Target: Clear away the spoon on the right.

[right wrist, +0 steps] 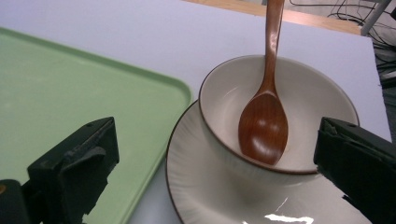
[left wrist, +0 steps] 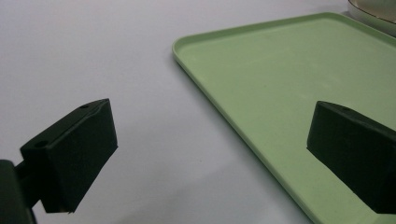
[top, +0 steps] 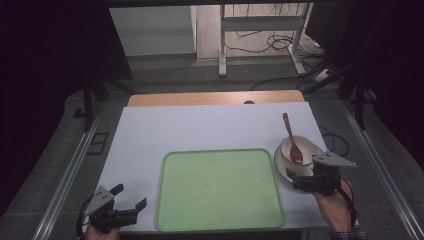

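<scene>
- Crockery first: a cream bowl [right wrist: 280,116] sits on a matching plate [right wrist: 219,196] at the right edge of the white table [top: 200,130], just beside the right rim of the green tray [top: 220,190] and, as far as I can see, off it.
- Resting in the bowl is a brown wooden spoon [right wrist: 264,126], scoop down in the hollow, handle leaning out over the far rim.
- Right gripper [top: 316,180] hovers at the near side of the plate; its jaws stand spread wide, one over the tray corner and one past the bowl's right side, clasping nothing. I cannot tell whether either jaw touches the plate.
- Left gripper [top: 121,206] waits at the near left corner of the table, well apart from the crockery. Its jaws are also spread and hold nothing, with the tray's left rim [left wrist: 219,93] showing between them.
- Tray itself lies bare in the middle of the table, nothing resting on its green floor.
- My reading of progress: the work looks to be at its very start. It seems the stacked set is meant for the tray, and no part of it has got there yet.
- What is left, I judge: closing on the plate or bowl, lifting the stack without tipping the loose spoon, and setting it down inside the tray's rim.
</scene>
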A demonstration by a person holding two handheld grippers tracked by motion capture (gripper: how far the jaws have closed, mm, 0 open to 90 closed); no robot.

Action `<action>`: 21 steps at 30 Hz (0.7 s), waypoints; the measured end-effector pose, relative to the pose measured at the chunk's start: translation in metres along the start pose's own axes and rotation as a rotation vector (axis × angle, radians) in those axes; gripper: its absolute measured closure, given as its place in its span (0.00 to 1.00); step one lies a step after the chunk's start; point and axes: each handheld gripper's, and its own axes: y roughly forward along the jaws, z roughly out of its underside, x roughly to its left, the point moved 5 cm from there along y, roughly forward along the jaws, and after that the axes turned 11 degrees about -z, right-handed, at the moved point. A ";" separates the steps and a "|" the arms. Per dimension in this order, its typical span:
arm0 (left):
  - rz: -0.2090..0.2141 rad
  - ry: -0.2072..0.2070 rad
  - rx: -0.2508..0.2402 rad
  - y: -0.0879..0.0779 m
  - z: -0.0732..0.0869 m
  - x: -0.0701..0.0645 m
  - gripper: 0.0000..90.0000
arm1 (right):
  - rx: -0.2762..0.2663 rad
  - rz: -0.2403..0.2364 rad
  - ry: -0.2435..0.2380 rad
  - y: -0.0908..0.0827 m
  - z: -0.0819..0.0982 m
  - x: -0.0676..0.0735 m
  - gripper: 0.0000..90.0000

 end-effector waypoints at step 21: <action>-0.001 0.000 0.001 -0.001 0.000 0.000 0.01 | 0.065 0.045 0.032 0.019 -0.027 -0.020 0.00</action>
